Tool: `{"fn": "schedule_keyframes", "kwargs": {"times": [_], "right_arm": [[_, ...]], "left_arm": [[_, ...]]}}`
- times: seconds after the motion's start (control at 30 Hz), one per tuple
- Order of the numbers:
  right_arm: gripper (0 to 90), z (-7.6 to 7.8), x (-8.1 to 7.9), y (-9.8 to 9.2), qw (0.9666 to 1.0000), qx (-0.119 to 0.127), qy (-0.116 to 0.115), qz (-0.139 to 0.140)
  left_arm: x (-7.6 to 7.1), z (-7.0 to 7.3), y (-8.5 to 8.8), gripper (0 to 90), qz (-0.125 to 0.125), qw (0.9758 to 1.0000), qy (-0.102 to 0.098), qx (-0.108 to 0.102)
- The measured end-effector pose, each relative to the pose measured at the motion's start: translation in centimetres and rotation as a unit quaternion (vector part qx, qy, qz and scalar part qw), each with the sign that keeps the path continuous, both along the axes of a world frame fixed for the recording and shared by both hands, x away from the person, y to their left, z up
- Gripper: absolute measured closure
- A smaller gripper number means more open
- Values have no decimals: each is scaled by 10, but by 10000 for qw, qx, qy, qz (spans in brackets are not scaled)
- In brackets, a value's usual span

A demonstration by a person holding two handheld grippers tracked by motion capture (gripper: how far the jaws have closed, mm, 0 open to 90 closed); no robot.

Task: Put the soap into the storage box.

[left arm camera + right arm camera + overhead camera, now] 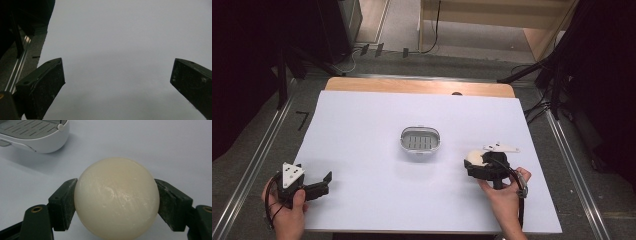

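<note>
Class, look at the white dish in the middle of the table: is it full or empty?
Empty. The dish shows only its bare slotted insert in the high view; the cream soap bar is clamped in the right gripper, apart from the dish.

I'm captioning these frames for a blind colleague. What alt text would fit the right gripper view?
A cream soap bar, rounded and smooth, is clamped between the two black jaws of the right gripper, above a white table. A white soap dish with a slotted grey insert sits on the table at the upper left.
</note>
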State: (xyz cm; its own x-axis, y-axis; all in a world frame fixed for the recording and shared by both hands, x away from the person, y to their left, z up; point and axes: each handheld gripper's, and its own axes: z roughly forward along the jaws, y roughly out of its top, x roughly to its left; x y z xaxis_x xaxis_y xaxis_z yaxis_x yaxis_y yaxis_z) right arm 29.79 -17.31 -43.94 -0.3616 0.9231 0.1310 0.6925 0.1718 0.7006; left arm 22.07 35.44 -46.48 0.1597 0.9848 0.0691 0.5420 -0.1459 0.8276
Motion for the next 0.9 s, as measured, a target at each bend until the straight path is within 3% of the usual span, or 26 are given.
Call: {"fn": "schedule_keyframes", "kwargs": {"times": [0.9], "right_arm": [[252,13,18,46,9995,61,42,301]], "left_arm": [[0,0,1,0,-28,10000,-11,-10]]}}
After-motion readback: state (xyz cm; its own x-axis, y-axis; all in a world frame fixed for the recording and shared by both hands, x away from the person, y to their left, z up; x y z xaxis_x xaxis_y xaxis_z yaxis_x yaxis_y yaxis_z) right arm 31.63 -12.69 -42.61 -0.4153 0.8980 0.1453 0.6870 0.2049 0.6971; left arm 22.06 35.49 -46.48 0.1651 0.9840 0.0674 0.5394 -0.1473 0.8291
